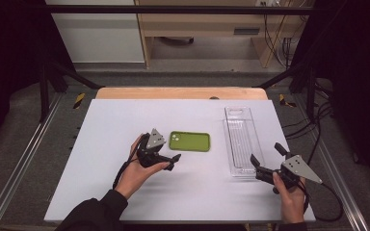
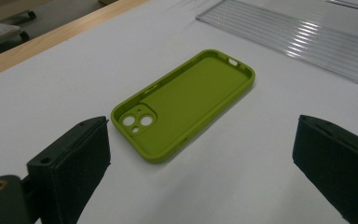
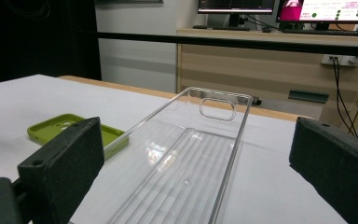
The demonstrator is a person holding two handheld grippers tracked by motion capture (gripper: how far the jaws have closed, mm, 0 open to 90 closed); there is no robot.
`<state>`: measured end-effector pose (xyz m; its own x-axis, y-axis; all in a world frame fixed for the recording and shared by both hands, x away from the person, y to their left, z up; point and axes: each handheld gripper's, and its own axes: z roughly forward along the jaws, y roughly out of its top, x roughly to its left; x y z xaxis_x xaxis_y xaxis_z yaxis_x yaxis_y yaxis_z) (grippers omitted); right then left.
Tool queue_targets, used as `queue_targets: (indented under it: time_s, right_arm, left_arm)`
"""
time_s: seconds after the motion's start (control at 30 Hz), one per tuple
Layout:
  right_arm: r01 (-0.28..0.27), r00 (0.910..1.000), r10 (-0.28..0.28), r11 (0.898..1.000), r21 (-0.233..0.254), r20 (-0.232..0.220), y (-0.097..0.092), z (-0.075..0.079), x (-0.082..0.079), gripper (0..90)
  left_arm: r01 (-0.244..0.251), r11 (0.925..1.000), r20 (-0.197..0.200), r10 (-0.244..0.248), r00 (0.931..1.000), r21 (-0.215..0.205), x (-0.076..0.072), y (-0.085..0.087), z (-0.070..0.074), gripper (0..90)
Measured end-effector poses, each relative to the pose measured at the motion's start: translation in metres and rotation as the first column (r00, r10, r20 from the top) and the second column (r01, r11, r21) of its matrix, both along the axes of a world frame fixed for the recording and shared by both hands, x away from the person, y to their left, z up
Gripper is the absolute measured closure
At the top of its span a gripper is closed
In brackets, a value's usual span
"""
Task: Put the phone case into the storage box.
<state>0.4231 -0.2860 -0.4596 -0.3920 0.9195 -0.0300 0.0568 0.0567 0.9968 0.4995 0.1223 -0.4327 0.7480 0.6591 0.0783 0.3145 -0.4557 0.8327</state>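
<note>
Both hands rest low, left gripper (image 1: 166,153) facing the green phone case (image 1: 189,141), right gripper (image 1: 266,158) the clear tray (image 1: 241,139), jaws apart.

A wooden desk (image 3: 279,56) with monitors (image 3: 235,6) stands behind the white table (image 1: 111,139).

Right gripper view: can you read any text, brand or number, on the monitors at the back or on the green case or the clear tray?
No text here is legible.
Monitor with pink banner: rows of text and small icons, too small and blurred to read.
Other monitor: its screen shows nothing readable.
Green phone case: no print or logo on the inner face that shows.
Clear tray: only moulded ribs and a handle slot, no label.
</note>
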Motion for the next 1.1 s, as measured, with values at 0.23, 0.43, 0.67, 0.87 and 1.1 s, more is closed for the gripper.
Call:
queue_targets:
  time_s: [0.23, 0.43, 0.67, 0.87, 1.1]
  right_arm:
    - [0.0, 1.0, 0.0, 1.0, 0.004, -0.002, 0.002, 0.0, 0.0, 3.4]
    - [0.001, 1.0, -0.001, 1.0, 0.012, 0.001, 0.002, 0.001, 0.0, 3.4]
    - [-0.001, 1.0, 0.001, 1.0, 0.013, 0.0, 0.002, 0.0, 0.001, 3.4]
    - [0.007, 1.0, -0.007, 1.0, 0.006, -0.006, 0.003, 0.0, 0.001, 3.5]
    - [0.007, 0.9999, -0.006, 1.0, 0.006, -0.008, 0.003, 0.0, 0.001, 3.5]
  left_arm:
    - [-0.003, 0.9999, -0.005, 0.003, 1.0, 0.01, 0.014, -0.017, 0.0, 3.1]
    - [-0.007, 0.9997, -0.001, 0.007, 1.0, 0.023, 0.025, -0.031, 0.001, 3.1]
    - [-0.027, 0.9992, 0.004, 0.027, 0.9996, 0.028, 0.036, -0.041, 0.001, 3.5]
    - [-0.053, 0.9985, -0.015, 0.053, 0.9985, 0.017, 0.046, -0.047, -0.005, 3.7]
    - [-0.077, 0.997, -0.025, 0.078, 0.9967, 0.008, 0.05, -0.049, -0.008, 5.2]
